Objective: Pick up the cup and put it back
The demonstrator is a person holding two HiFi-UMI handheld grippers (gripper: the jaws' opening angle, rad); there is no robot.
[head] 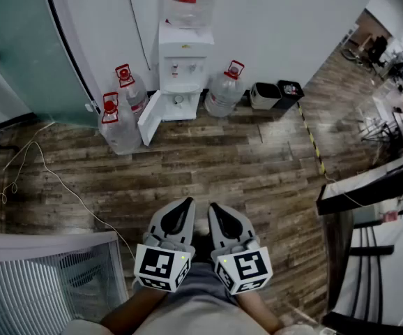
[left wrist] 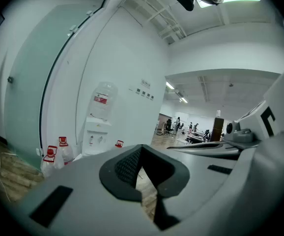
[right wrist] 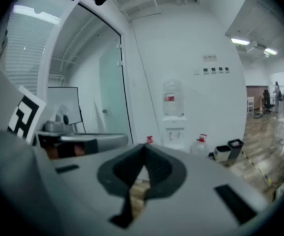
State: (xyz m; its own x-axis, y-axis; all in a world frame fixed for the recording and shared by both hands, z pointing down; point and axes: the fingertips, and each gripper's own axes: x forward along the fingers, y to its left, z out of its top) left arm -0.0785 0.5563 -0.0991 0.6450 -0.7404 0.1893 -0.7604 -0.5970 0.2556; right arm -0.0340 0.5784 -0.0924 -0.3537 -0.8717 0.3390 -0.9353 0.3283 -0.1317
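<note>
A: State of the left hand-held gripper (head: 185,202)?

B: Pressed together at the tips, with nothing between the jaws. Same for the right hand-held gripper (head: 216,206): closed up and empty. Held side by side, tilted slightly down over the wooden floor (head: 257,166).

A: And the cup?

B: Not visible in any view. Well ahead of both hand-held grippers, a water dispenser (head: 183,68) with its lower door (head: 150,117) swung open (a likely spot for cups, though only a guess). Water bottles (head: 120,123) ahead and to the left, a single bottle (head: 224,95) ahead and to the right, and two bins (head: 264,95) further right.

A: Step in hand, then?

B: Probably the approach, before any grasp. Best done by closing the distance first, tips pointed at the dispenser, and finding the cup before spreading either pair of jaws. Then spread one pair wide, come in level at mid-height, and squeeze gently to avoid crushing a thin wall.

A: Which way pointing? Long axis?

B: Impossible to say with the cup out of sight. Worth checking on arrival whether upright or on its side, mouth up or down, then matching the approach to that.
</note>
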